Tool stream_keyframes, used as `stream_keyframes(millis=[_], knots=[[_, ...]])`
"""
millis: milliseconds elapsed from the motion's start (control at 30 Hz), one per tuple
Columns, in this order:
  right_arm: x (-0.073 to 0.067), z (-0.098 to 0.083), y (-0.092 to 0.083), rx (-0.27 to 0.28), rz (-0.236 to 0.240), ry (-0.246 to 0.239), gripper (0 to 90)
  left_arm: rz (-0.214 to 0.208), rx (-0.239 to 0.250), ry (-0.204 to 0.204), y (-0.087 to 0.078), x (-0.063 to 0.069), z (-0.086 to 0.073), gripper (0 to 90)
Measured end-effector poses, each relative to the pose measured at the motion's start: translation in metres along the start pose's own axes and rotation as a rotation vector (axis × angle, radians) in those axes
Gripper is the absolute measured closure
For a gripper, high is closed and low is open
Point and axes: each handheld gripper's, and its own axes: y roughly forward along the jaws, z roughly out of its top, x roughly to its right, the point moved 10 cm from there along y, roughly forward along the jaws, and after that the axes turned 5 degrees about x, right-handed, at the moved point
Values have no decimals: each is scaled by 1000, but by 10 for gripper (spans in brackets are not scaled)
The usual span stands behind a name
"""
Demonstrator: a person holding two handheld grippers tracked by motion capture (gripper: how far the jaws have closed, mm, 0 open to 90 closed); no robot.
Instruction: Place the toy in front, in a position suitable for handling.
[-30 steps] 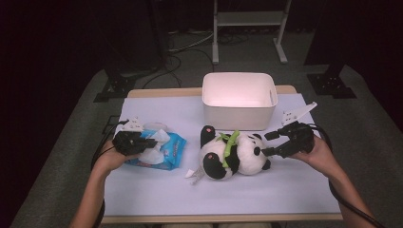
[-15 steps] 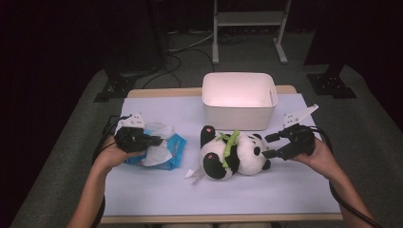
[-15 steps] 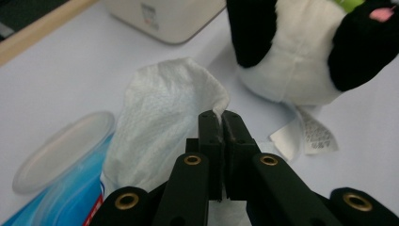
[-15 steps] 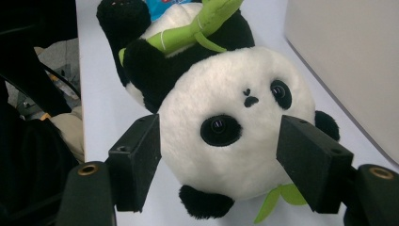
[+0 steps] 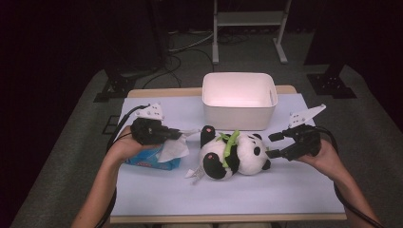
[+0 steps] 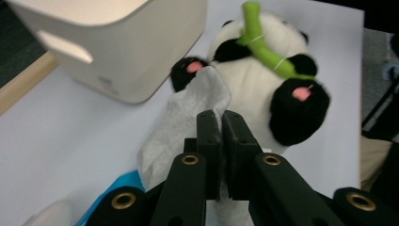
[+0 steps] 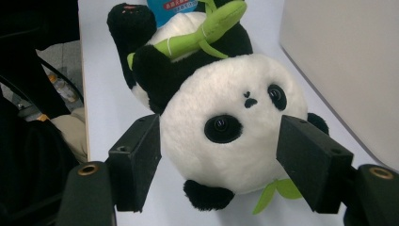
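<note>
Two grippers at work: our left gripper point(image 6: 219, 123) pinches a tissue point(image 6: 188, 127) drawn from the blue pack point(image 5: 153, 157), while our right gripper point(image 7: 221, 160) gapes around the panda's point(image 7: 226, 127) head, needing closure next.

A wooden-edged table point(image 5: 166, 91) is standing on a grey carpeted floor point(image 5: 71, 147), its top lying under a pale lavender sheet point(image 5: 228, 194) that is catching most of the light. Beyond the far edge, the room is falling into near darkness. A white metal frame point(image 5: 247, 28) is standing at the rear (its two legs are resting on the floor), and black cables point(image 5: 180, 50) are trailing across the carpet beside it. Dark stand bases point(image 5: 111, 88) are sitting at both far corners of the table.
</note>
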Motion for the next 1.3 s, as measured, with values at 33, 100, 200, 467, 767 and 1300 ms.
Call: stream_keyframes(millis=[33, 100, 200, 467, 767, 1300], knots=[[-1, 1, -1, -1, 0, -2, 297, -22, -6, 21, 5, 6, 8, 861], [-1, 1, -1, 1, 1, -4, 297, -31, -10, 32, 7, 9, 12, 861], [-5, 3, -3, 2, 5, -13, 297, -65, -21, 64, 15, 20, 24, 861], [-11, 7, -3, -2, 11, -34, 295, -143, -43, 110, 39, 42, 42, 862], [-15, 8, -3, 7, 29, -42, 280, -194, -62, 144, 61, 57, 52, 862], [-33, 18, 4, 23, 77, -67, 244, -264, -73, 197, 93, 81, 73, 856]])
